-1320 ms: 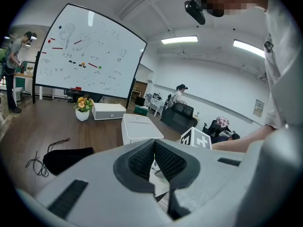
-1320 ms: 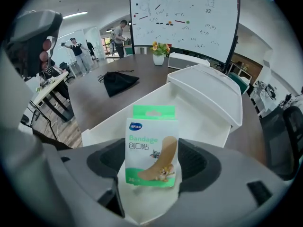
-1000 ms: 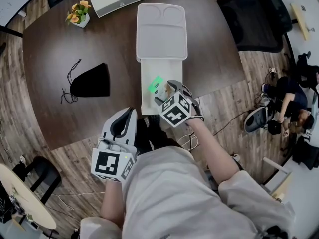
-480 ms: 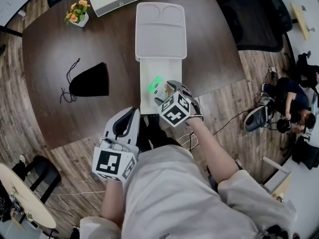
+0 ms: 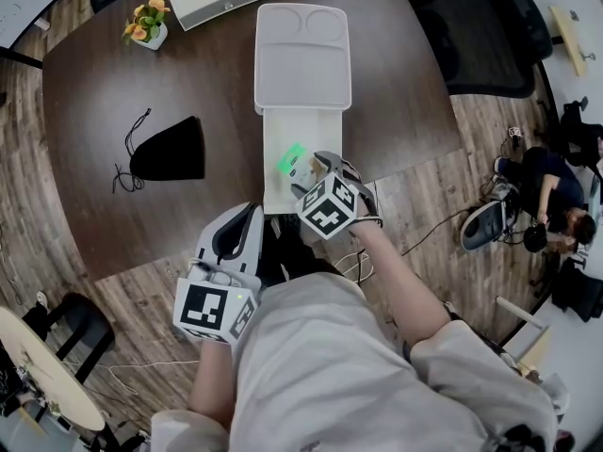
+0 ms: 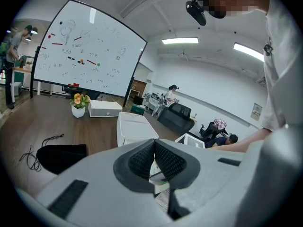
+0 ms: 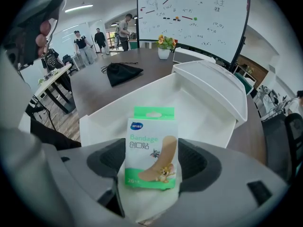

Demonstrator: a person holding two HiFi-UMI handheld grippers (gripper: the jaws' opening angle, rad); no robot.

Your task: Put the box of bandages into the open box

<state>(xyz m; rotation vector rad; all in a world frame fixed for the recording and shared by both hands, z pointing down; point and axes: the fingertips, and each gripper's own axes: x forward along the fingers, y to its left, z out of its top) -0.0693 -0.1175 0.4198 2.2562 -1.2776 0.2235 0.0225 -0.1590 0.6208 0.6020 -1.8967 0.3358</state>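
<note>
Head view: one white open box (image 5: 283, 130) sits at the counter's (image 5: 188, 73) near edge. The right hand-held gripper (image 5: 309, 170) is over the box's near end, and the left hand-held gripper (image 5: 231, 238) is off the counter.
Left gripper view: jaws pressed together, nothing between them.
Right gripper view: jaws clamp one green-and-white box of bandages (image 7: 150, 145), upright above the open box.

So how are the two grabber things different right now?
The right gripper is clamped on the box of bandages; the left gripper is shut on nothing, its jaws pressed together. The right gripper reaches over the open box; the left gripper is held back near the edge of the table. Both are white and hand-held.
</note>
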